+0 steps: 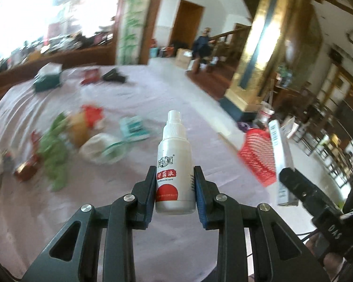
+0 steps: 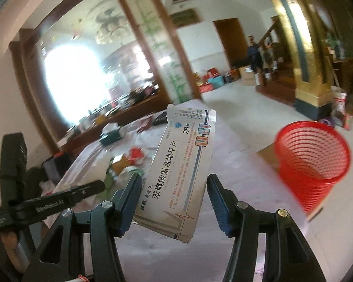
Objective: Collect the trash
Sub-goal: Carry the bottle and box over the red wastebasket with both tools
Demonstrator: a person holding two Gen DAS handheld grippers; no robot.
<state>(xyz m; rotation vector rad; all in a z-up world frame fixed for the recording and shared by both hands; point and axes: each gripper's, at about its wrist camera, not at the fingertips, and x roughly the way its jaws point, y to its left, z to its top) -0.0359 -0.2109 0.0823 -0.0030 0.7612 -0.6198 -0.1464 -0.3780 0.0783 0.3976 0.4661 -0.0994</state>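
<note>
carrying two pieces at once here, both bound for the bin by the look of it. start at the left gripper (image 1: 175, 185): its fingers are clamped on a small white spray bottle (image 1: 175, 164), pads pressing either side of the label, the bottle standing upright with its nozzle poking out past the fingertips. off to the left of those fingers, and further ahead, a blurred heap of wrappers and crumpled bits (image 1: 66, 141) lies on the pale tablecloth (image 1: 176, 94), so plenty remains to pick up. to the right of the left fingers sits the red mesh basket (image 1: 258, 157), near the table edge. over to the right gripper (image 2: 174, 192): a flattened medicine box (image 2: 181, 166) sits between its fingers, tilted. the left pad (image 2: 133, 195) touches it, but a gap shows before the right one, so whether the grip is firm or loosening, cannot tell. the same red basket (image 2: 314, 159) stands ahead and to the right of those fingers, mouth open toward the camera. my read: this is the transport step, drop-off not yet done. next move calls for swinging each load over the basket's rim, right one likely first since it is nearer, then parting the fingers directly above the opening so nothing glances off the edge.
</note>
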